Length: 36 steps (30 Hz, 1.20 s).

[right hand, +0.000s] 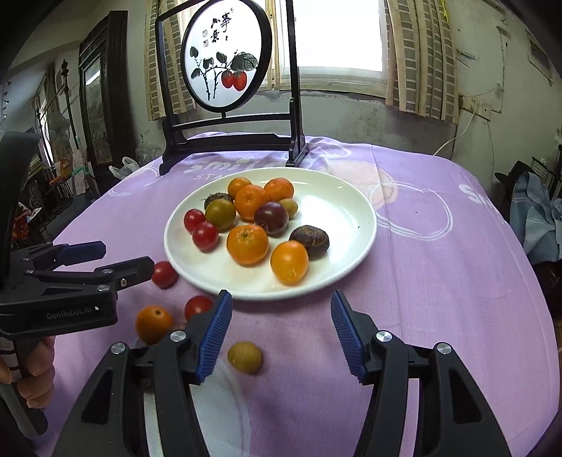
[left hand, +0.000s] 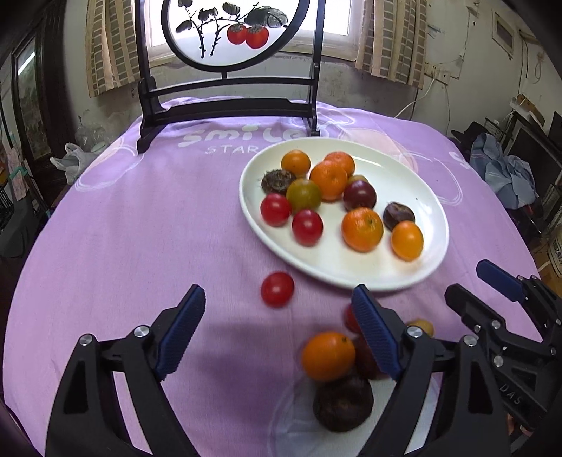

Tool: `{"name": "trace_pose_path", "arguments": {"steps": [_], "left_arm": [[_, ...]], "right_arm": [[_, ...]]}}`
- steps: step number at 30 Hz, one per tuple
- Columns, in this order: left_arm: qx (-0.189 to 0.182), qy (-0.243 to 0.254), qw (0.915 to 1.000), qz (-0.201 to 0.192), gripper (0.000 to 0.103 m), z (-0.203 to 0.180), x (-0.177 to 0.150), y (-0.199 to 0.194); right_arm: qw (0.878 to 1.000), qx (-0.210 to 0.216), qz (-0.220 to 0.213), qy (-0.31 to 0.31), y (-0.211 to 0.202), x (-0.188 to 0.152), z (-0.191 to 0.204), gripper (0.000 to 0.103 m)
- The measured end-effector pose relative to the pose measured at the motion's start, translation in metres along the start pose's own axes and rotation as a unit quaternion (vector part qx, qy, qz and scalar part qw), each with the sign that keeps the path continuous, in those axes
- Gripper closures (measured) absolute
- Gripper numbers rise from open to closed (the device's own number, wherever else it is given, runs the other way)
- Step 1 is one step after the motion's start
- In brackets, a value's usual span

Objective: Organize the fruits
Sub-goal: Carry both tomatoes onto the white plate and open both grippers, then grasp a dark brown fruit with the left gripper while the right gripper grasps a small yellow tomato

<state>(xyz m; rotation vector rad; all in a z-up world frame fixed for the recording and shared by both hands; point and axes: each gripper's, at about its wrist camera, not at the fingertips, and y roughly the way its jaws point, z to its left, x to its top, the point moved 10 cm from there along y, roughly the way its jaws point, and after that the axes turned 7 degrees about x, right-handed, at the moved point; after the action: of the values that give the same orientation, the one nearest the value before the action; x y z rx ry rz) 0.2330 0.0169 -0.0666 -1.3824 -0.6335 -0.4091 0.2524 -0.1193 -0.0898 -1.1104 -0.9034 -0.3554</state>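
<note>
A white oval plate (left hand: 414, 168) (right hand: 351, 197) holds several fruits: oranges, red tomatoes, dark plums and brown fruits. On the purple cloth in front of it lie a red tomato (left hand: 277, 289) (right hand: 164, 274), an orange (left hand: 328, 355) (right hand: 153, 323), a dark brown fruit (left hand: 343, 403), another red tomato (right hand: 197, 306) and a yellow-green fruit (right hand: 244, 356). My left gripper (left hand: 277, 330) is open and empty above the loose fruits. My right gripper (right hand: 281, 334) is open and empty, with the yellow-green fruit just left of its middle. It also shows in the left wrist view (left hand: 470, 284).
A dark wooden stand with a round painted screen (left hand: 228, 31) (right hand: 226, 56) stands at the table's far side behind the plate. The table's edge curves round on both sides. Furniture and clothes (left hand: 505, 168) crowd the room to the right.
</note>
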Motion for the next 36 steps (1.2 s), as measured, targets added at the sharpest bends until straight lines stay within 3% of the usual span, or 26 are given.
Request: {"name": "trace_pose_path", "arguments": {"steps": [4,9,12,14,18,23,26,29,33,36], "left_arm": [[-0.015,0.006,0.9998,0.011,0.020,-0.006,-0.021,-0.006],[-0.018,0.025,0.9995,-0.005,0.020,-0.013,-0.043,-0.011],[0.002,0.047,0.9989,-0.011,0.020,-0.010,-0.052,-0.009],[-0.011,0.046,0.9988,-0.011,0.020,-0.012,-0.052,-0.012],[-0.039,0.054,0.9978,0.004,0.020,-0.023,-0.059,-0.014],[-0.044,0.074,0.9959,0.029,0.020,-0.033,-0.072,-0.006],[-0.046,0.089,0.9941,0.042,0.024,-0.039,-0.079,-0.001],[-0.054,0.095,0.9923,0.058,0.038,-0.044,-0.087,0.004],[-0.055,0.112,0.9913,0.041,0.057,-0.049,-0.087,0.002],[-0.055,0.118,0.9907,0.040,0.060,-0.051,-0.087,0.000]], "right_arm": [[1.000,0.001,0.007,-0.002,-0.007,-0.018,0.004,0.043],[1.000,0.004,0.023,-0.003,-0.011,-0.040,0.005,0.038],[1.000,0.002,0.018,-0.015,-0.016,-0.040,0.008,0.034],[1.000,-0.002,0.012,-0.019,-0.019,-0.038,0.008,0.030],[1.000,-0.005,0.016,-0.022,-0.017,-0.040,0.007,0.029],[0.999,-0.020,0.028,-0.022,-0.010,-0.044,0.001,0.028],[0.999,-0.022,0.028,-0.023,-0.010,-0.045,0.001,0.028],[0.999,-0.021,0.026,-0.023,-0.012,-0.045,0.002,0.025],[0.999,-0.025,0.026,-0.024,-0.012,-0.045,0.000,0.023],[0.999,-0.024,0.028,-0.023,-0.010,-0.045,-0.001,0.023]]}}
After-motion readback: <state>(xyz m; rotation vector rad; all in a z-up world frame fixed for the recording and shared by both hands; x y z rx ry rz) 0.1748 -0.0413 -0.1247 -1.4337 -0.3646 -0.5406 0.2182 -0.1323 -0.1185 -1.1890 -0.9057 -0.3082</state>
